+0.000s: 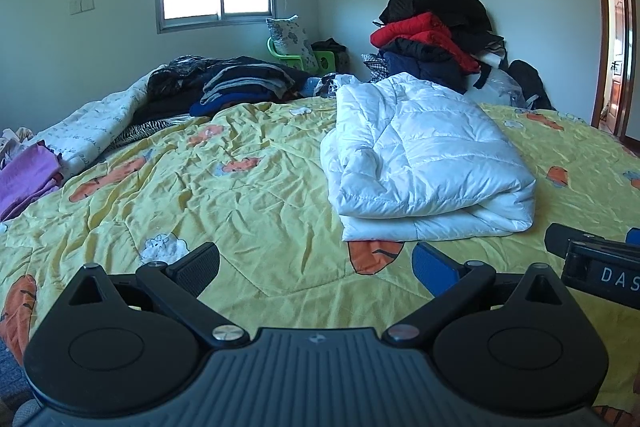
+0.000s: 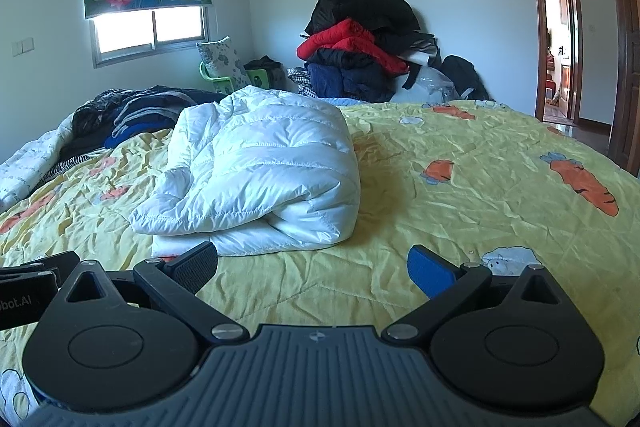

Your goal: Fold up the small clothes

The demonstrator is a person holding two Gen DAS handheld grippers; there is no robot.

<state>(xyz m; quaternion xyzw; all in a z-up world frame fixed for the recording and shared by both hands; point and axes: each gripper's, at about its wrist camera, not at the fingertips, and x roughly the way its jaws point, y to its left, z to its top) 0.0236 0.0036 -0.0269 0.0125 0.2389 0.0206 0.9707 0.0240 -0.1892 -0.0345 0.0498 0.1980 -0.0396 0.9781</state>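
Note:
A white puffer jacket (image 1: 424,163) lies folded into a thick bundle on the yellow carrot-print bedspread (image 1: 224,187). In the right wrist view the same jacket (image 2: 256,171) sits just ahead and to the left. My left gripper (image 1: 316,267) is open above the bedspread, short of the jacket and left of it, with nothing between its fingers. My right gripper (image 2: 312,267) is open too, empty, with the jacket's near fold just beyond its left finger (image 2: 196,265). The right gripper's body (image 1: 600,267) shows at the left view's right edge.
A tall heap of black, red and navy coats (image 1: 436,35) stands at the far side of the bed. A stack of dark folded clothes (image 1: 240,83) lies at the back left, purple cloth (image 1: 24,179) at the left edge. A doorway (image 2: 560,47) opens at the right.

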